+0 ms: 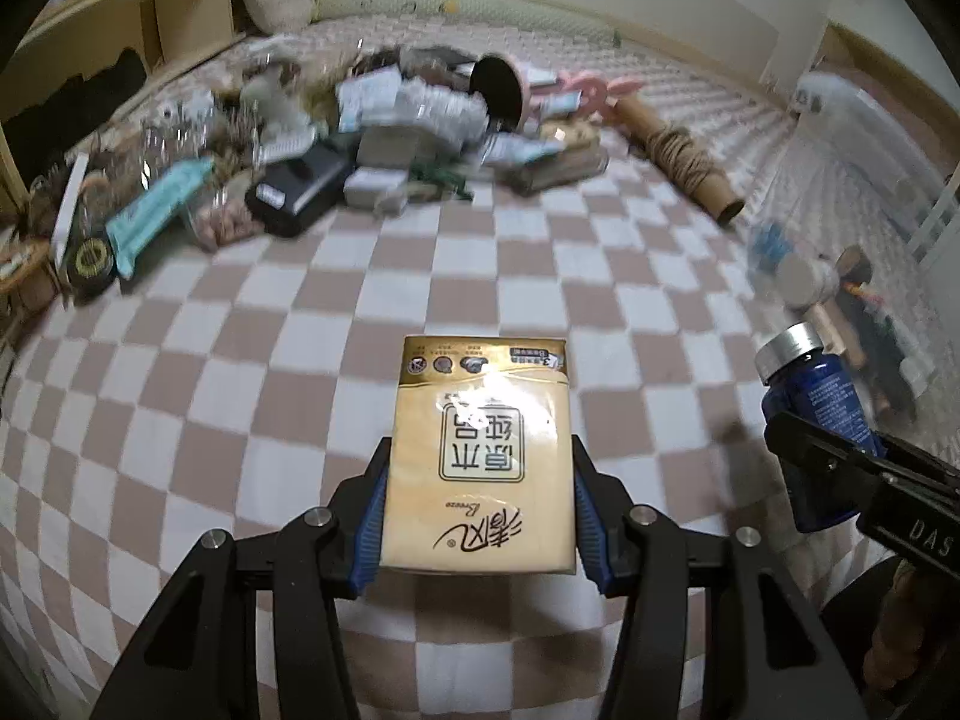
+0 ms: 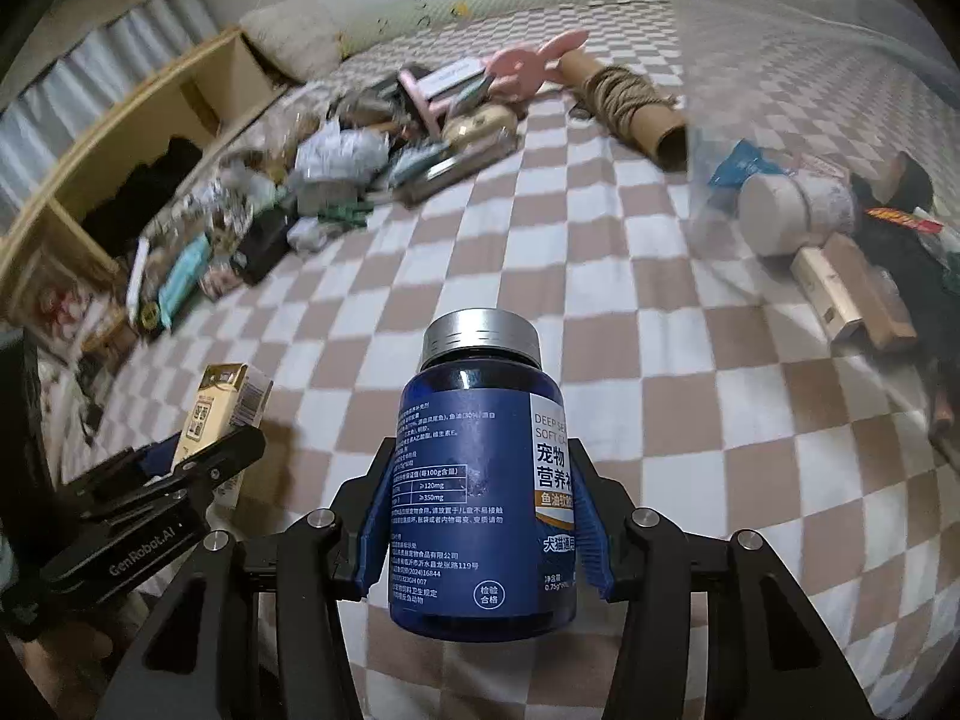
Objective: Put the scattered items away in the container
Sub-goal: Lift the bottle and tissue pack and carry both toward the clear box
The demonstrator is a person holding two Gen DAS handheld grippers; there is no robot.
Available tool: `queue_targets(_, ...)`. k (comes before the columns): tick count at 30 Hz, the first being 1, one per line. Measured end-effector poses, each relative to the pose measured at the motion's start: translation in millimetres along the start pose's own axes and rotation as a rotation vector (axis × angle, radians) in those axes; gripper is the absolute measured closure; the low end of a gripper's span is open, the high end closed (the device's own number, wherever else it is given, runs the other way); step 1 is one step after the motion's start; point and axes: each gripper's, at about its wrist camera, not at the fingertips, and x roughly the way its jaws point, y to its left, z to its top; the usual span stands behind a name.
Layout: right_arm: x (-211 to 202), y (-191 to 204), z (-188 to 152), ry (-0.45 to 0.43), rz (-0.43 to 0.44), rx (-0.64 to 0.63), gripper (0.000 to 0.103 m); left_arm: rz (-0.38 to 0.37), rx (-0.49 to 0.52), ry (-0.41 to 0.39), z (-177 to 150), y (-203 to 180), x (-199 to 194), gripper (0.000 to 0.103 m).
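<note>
Both hands loaded, clear of the checkered bed

The left gripper (image 1: 480,516) pinches a tissue pack (image 1: 480,456) by its sides; beside it, the right gripper (image 2: 480,516) clamps a blue bottle (image 2: 480,498), ready for carrying to a container I can't pick out.

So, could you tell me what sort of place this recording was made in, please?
Most likely a bedroom: the clutter lies on a bed with a checkered bedspread, pillows along its far edge, and a wooden shelf headboard beside it.
</note>
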Motion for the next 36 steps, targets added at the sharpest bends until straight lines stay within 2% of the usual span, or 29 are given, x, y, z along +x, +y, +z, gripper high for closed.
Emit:
queue_targets(10, -88.1, -2.9, 58.6, -0.229, 0.022, 0.001, 0.051, -0.069, 0.075, -0.178, 52.7, -39.2, -60.3, 0.051)
queue_targets(15, -131.2, -5.1, 80.8, -0.350, -0.018, -0.037, 0.051, -0.119, 0.116, -0.265, 85.1, -68.9, -90.7, 0.051)
queue_targets(20, -164.3, -21.4, 99.0, -0.431, -0.053, -0.030, 0.051, -0.168, 0.186, -0.347, 115.3, -109.1, -118.6, 0.051)
queue_targets(27, -198.3, -71.8, 114.6, -0.504, -0.132, 0.028, 0.051, -0.229, 0.266, -0.422, 144.6, -165.1, -142.8, 0.051)
queue_targets(36, -225.4, -146.7, 121.1, -0.525, -0.230, 0.120, 0.051, -0.298, 0.350, -0.431, 160.0, -233.9, -136.3, 0.051)
